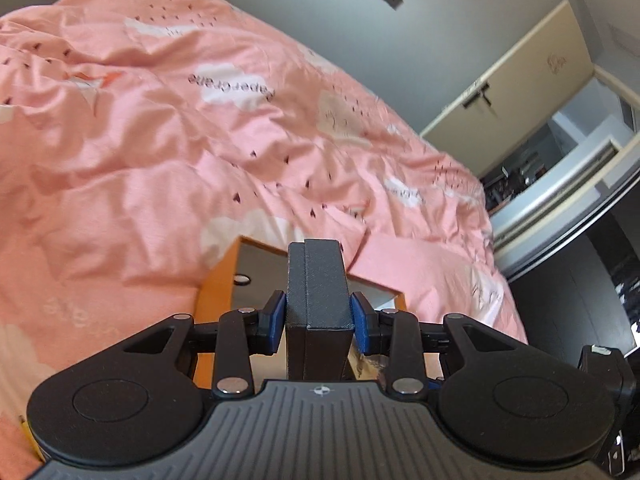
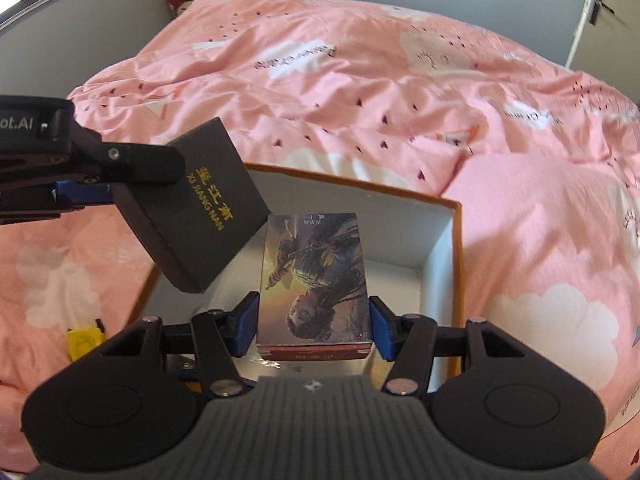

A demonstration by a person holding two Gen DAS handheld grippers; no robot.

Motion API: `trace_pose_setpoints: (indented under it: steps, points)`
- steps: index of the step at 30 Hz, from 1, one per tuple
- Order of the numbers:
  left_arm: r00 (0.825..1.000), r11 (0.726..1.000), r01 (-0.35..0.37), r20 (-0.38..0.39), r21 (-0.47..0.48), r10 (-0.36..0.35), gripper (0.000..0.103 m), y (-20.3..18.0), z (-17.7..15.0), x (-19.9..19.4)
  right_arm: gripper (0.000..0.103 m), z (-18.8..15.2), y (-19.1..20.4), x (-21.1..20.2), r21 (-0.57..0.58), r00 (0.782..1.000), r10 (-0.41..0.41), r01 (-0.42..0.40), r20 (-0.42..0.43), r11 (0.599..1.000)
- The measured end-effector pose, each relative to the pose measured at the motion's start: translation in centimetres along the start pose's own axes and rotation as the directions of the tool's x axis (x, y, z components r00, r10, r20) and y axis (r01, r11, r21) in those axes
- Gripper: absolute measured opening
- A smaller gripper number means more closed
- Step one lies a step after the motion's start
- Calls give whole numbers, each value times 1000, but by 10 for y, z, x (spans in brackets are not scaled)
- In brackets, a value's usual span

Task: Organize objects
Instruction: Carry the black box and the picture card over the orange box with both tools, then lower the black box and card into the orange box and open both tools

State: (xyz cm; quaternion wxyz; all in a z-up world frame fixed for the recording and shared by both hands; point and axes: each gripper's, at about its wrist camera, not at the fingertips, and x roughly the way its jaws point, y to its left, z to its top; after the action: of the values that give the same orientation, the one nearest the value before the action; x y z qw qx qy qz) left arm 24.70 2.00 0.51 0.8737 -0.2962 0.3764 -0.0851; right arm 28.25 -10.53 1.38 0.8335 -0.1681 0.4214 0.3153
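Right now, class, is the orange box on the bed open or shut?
Open. The orange box has no lid on it: its white inner walls and floor are exposed below the black box and the picture box, both held above it.

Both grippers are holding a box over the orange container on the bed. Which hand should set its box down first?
Probably right. The right gripper holds the picture box directly over the orange container and its open white interior. The left gripper holds the black box tilted over the container's left edge.
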Motion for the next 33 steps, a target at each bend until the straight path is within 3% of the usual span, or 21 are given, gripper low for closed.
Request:
trace_pose_setpoints:
  steps: [6, 11, 13, 17, 22, 28, 30, 33]
  points:
    - [991, 984, -63, -109, 168, 82, 39, -15, -5, 49, 58, -4, -28, 24, 69, 999, 16, -14, -36, 998]
    - [962, 955, -71, -234, 288, 143, 39, -18, -6, 84, 58, -4, -35, 37, 72, 998, 39, -35, -53, 997]
    - [942, 942, -47, -299, 332, 153, 39, -19, -7, 97, 58, -4, -38, 42, 76, 997, 48, -44, -54, 996]
    - [914, 883, -26, -346, 468, 210, 39, -27, -5, 109, 58, -3, -39, 45, 67, 998, 53, -50, -43, 996]
    - [848, 798, 59, -453, 599, 277, 39, -37, -3, 123, 59, -3, -37, 46, 35, 998, 46, -45, -43, 998]
    - [827, 750, 117, -482, 651, 288, 39, -44, -7, 132, 59, -2, -38, 46, 25, 999, 29, -28, -44, 999]
    - [805, 735, 118, -497, 668, 322, 40, -43, -10, 141, 59, -2, -38, 45, 22, 999, 30, -29, -46, 999]
    - [821, 689, 102, -452, 717, 349, 44, -48, -15, 140, 59, -2, -37, 45, 18, 998, 32, -31, -51, 999]
